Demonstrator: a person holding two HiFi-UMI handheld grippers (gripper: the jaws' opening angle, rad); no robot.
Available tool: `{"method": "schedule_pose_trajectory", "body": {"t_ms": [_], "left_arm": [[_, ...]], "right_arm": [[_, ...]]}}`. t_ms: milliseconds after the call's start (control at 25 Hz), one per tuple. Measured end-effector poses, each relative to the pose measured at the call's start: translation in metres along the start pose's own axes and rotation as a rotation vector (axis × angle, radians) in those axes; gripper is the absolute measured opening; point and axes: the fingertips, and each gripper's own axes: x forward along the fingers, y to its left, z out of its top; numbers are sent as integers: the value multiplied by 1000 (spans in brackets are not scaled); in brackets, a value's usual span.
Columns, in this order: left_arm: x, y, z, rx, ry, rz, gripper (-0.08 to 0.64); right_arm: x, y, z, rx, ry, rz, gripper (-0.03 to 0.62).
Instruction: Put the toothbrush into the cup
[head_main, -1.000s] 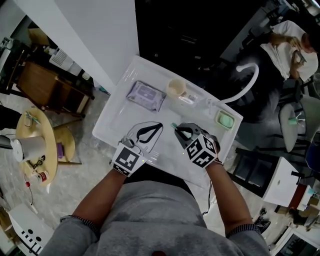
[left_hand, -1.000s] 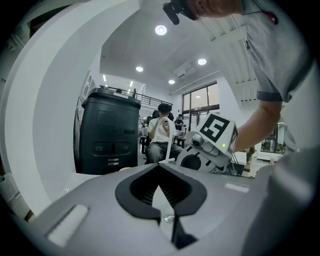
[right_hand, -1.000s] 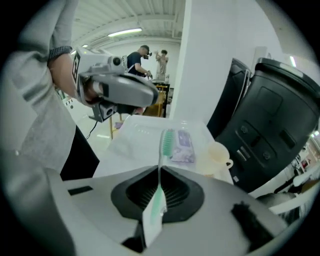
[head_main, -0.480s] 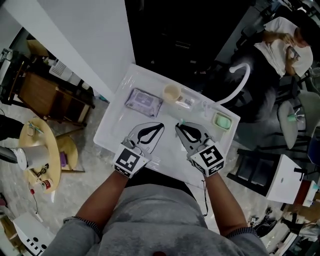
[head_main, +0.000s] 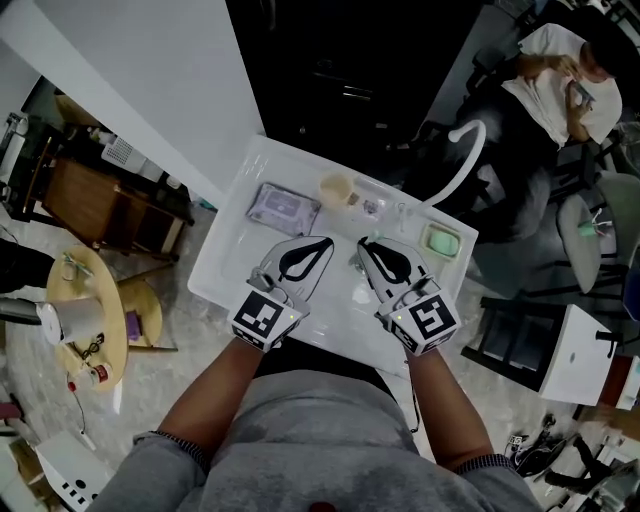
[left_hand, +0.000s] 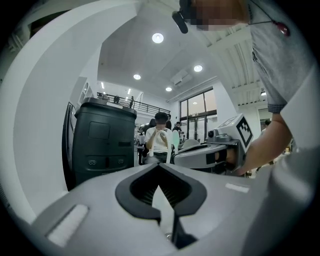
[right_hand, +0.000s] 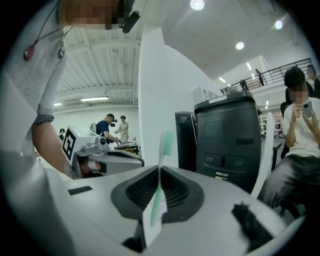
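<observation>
R gripper (right_hand: 159, 170) is clamped on the toothbrush (right_hand: 160, 187). The mint handle is pinched low between the jaws, and the bristle end sticks up and out past the tips. Makes sense imo: grab it by the handle and the long end is free to lead into the cup. L gripper (left_hand: 159, 167) has its jaws closed w/ nothing between them. It's just parked next to the right one over the near half of the white tray (head_main: 232, 252), prob kept out of the way since this is a one-hand job.

From the head view, the cup (head_main: 336, 189) sits upright at the far side of the tray, a bit left of the R gripper's line, w/ a purple wipes pack (head_main: 284, 207) just beside it on the left. So brush and cup are still well apart, nothing's in yet.

Next bit (my guess) is a reach fwd and slightly left, then tipping the brush so one end drops inside the rim. The cup looks light, so a sideways knock could topple it. Can't tell if there's anything in it already.
</observation>
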Motion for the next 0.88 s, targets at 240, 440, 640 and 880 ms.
{"method": "schedule_pose_trajectory", "body": {"t_ms": [240, 440, 640, 880], "left_arm": [[11, -2, 8, 17, 12, 30, 8], [19, 4, 17, 18, 7, 54, 8], [36, 18, 21, 45, -1, 38, 8], [46, 54, 13, 50, -32, 19, 7]], "right_arm": [[-5, -12, 19, -20, -56, 0, 28], [-2, -22, 34, -44, -91, 0, 28], [16, -37, 36, -40, -96, -19, 28], [48, -54, 33, -35, -95, -87, 28]]}}
